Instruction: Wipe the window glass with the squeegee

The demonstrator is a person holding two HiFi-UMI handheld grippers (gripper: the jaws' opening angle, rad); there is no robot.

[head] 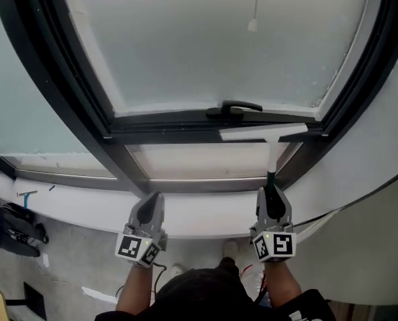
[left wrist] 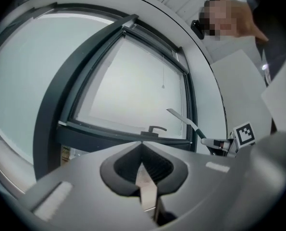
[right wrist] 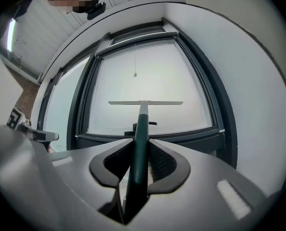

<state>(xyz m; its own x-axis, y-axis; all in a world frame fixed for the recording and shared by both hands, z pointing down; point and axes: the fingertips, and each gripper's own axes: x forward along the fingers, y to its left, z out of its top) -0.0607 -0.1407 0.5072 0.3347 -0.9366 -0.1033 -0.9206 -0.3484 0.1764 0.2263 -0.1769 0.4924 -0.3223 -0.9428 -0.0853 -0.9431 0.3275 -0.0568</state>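
Left gripper [head: 150, 204] idle, jaws pressed together on nothing, low before the sill [head: 205, 216]. Window glass [head: 212, 39] above, pale and hazy. Window handle [head: 233, 108] sits on its bottom rail [head: 165, 121]. Squeegee [head: 263, 133]: blade level across that rail, just right of the handle; contact with the glass unclear. Right gripper [head: 271, 194] clamped on its dark shaft. Likely between strokes. Next: lift blade high, press flat, draw down evenly.

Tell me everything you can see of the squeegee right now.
The squeegee is T-shaped: a pale straight blade on a thin pale neck running into a dark green handle. The right gripper has its jaws shut on that handle, blade level, at the window pane's lower right beside the dark window latch. Whether the blade touches glass is unclear.
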